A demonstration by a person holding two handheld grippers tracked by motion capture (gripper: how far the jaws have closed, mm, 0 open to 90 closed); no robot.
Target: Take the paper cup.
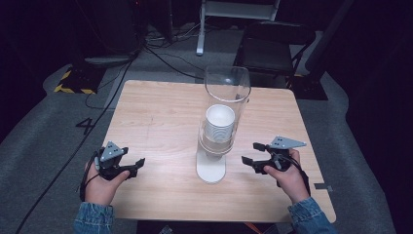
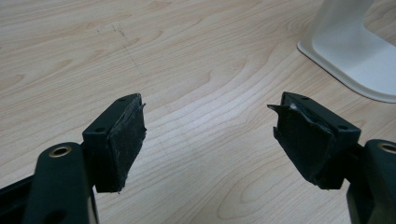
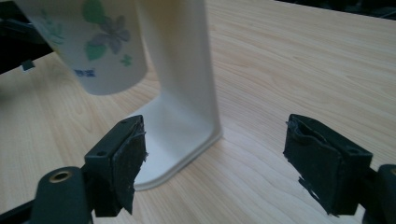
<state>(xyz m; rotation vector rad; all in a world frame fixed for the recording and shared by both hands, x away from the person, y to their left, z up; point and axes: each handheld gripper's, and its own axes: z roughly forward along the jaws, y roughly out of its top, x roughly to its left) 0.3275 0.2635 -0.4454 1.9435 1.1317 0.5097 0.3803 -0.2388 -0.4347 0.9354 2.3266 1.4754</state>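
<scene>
Two open grippers, left [image 1: 138, 165] and right [image 1: 252, 153], flank a clear cylindrical dispenser [image 1: 225, 105].

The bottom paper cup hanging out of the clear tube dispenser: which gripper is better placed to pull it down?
Probably the right gripper. Its open jaws face the flower-printed white paper cup hanging beside the white plastic stand. The left gripper, also open, faces bare wooden table, with the stand's base at its view's edge.
</scene>
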